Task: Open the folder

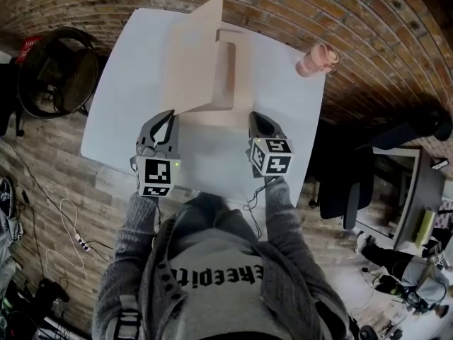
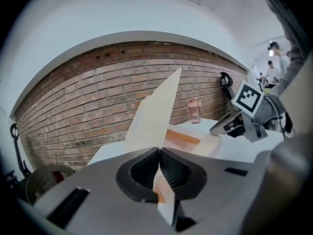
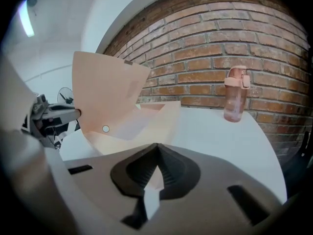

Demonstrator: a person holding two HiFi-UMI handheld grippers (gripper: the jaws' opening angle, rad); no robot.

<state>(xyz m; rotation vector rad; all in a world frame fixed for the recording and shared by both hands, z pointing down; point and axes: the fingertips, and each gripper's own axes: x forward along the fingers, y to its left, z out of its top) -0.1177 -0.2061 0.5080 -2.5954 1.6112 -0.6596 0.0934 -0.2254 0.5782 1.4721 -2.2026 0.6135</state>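
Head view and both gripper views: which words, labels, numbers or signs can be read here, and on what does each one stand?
"heepit": part of a white print on the person's grey shirt; both ends are hidden, so the reading is unsure.
Left cube and right cube: black-and-white square markers only, no letters or numbers.
Folder: no print visible.
Pink bottle: no label can be made out.
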